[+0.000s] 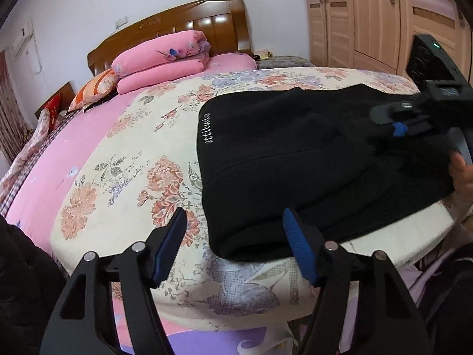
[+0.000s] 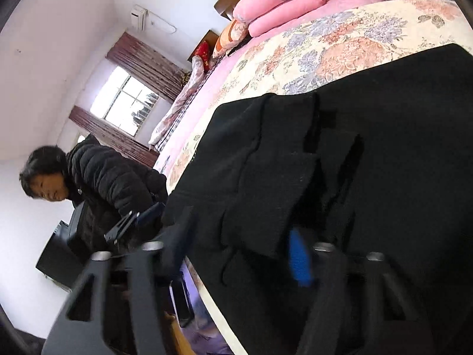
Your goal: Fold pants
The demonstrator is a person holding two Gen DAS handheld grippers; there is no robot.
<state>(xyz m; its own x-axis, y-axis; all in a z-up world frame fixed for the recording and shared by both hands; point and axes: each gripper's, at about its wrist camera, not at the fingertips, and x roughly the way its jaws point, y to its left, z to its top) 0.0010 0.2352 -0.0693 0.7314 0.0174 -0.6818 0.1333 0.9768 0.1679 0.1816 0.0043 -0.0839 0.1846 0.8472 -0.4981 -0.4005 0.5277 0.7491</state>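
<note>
a floral bedspread (image 1: 124, 159) covers the bed, with a folded pink quilt (image 1: 161, 59) and an orange striped pillow (image 1: 94, 88) stacked near the wooden headboard (image 1: 177, 23), well apart from the work. black pants (image 1: 295, 159), folded into a thick pad, lie at the bed's near edge. the left gripper (image 1: 233, 245) hovers with fingers spread apart, its right pad (image 1: 298, 248) at the pants' front edge. the right gripper (image 2: 236, 254) hangs over the pants; its blurred fingers look apart.
</note>
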